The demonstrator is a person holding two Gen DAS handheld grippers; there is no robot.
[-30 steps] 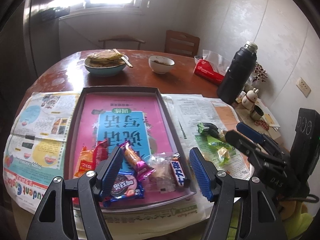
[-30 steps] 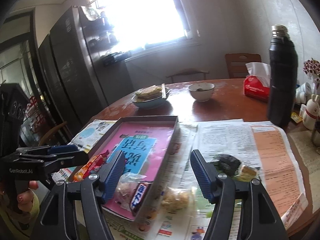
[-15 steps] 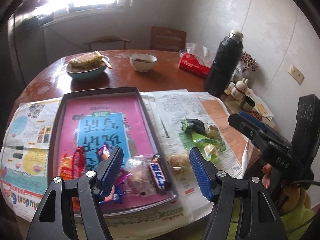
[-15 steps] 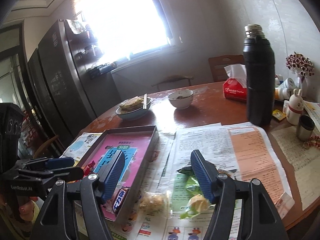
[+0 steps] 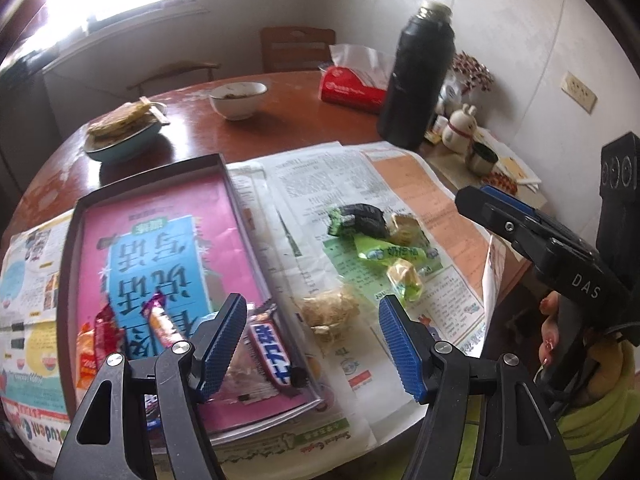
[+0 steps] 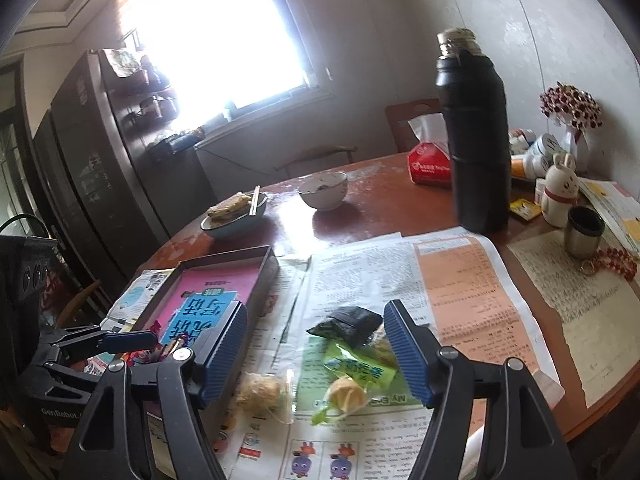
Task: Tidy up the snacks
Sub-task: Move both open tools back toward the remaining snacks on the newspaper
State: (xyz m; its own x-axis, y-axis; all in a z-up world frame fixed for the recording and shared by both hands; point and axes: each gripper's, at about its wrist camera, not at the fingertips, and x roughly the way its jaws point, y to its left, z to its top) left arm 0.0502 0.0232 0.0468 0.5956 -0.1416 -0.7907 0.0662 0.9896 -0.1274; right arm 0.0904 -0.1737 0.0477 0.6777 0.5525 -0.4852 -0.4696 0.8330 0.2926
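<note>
Looking along your left gripper (image 5: 312, 340), its ribbed blue fingers (image 5: 222, 344) stand apart, empty; a crinkly clear-wrapped pastry (image 5: 330, 314) lies between them, glossy wrappers (image 5: 160, 324) in the shallow tray (image 5: 78, 216) beyond the left finger. Your right gripper (image 6: 316, 356) is opening over the green packet (image 6: 358, 368); only here appears the fridge (image 6: 92, 168).

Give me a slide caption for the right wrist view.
Right gripper, jaws opening, empty, above loose snacks on newspaper beside the tray.
</note>
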